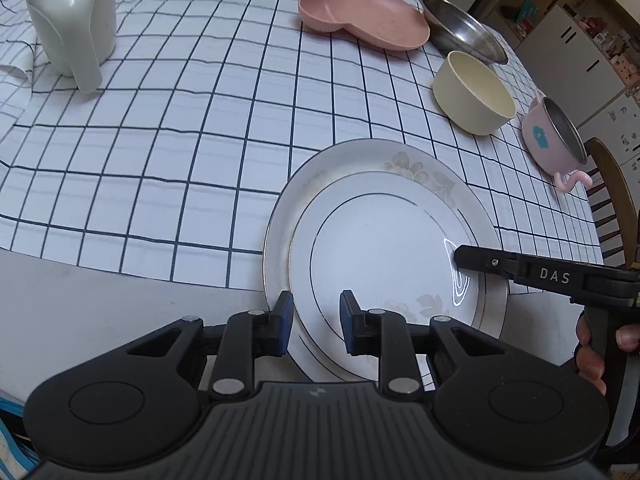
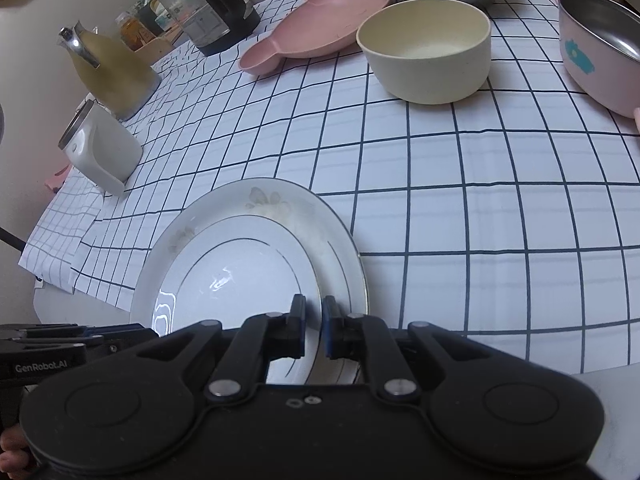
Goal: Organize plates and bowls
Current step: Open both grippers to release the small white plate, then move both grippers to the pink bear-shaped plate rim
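Note:
Two white plates lie stacked near the table's front edge: a smaller plate point(image 1: 384, 256) on a larger flowered plate point(image 1: 404, 164). My left gripper point(image 1: 316, 320) is open, its fingers straddling the stack's near-left rim. My right gripper point(image 2: 314, 328) is shut on the smaller plate's point(image 2: 240, 276) right rim, over the larger plate point(image 2: 256, 200); it also shows in the left wrist view point(image 1: 460, 258). Behind stand a cream bowl point(image 1: 474, 94), a pink divided plate point(image 1: 364, 16), a steel bowl point(image 1: 460, 26) and a pink cup-bowl point(image 1: 554, 136).
A white mug point(image 1: 72, 16) stands at the back left on the checked tablecloth point(image 1: 180, 120). A jug point(image 2: 108, 68), a black appliance point(image 2: 216, 8) and jars stand beyond it. A wooden chair point(image 1: 616, 200) is at the right.

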Demonstrator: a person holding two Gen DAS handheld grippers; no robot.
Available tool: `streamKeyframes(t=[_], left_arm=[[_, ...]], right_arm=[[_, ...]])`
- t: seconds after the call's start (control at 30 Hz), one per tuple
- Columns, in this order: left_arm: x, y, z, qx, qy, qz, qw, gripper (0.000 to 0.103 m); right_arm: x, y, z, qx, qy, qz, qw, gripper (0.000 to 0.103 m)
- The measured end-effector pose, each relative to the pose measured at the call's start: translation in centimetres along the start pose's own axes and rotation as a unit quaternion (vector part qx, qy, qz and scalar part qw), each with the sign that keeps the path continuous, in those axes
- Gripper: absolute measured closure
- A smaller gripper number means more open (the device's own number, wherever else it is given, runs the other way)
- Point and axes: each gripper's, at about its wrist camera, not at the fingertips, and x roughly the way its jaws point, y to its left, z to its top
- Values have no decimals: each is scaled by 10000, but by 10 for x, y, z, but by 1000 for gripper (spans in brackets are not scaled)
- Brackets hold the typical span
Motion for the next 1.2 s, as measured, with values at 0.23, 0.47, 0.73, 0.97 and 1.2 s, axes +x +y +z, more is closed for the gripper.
streamKeyframes(t=[0.23,0.47,0.73,0.97,1.2], left_arm=[[-24,-7,3,117,-379,-60,9992,79],[-55,-27,15,422,-986,-155,9941,79],[-77,-42,33,556,-1444,-297,9875,79],[-87,-55,50,608,-1797,-307,9814,39],[-92,-68,76,464,-2063,-332,9768,30]], right_arm=[[-9,12,-1,-271,14,-159,9995,81],[-43,39,3,-949,-264,-165,9950,70],[-78,62,20,-1396,-630,-235,9879,59],[-101,67,40,-1587,-913,-380,9824,45],[-117,66,69,-1720,-1093,-446,9780,28]])
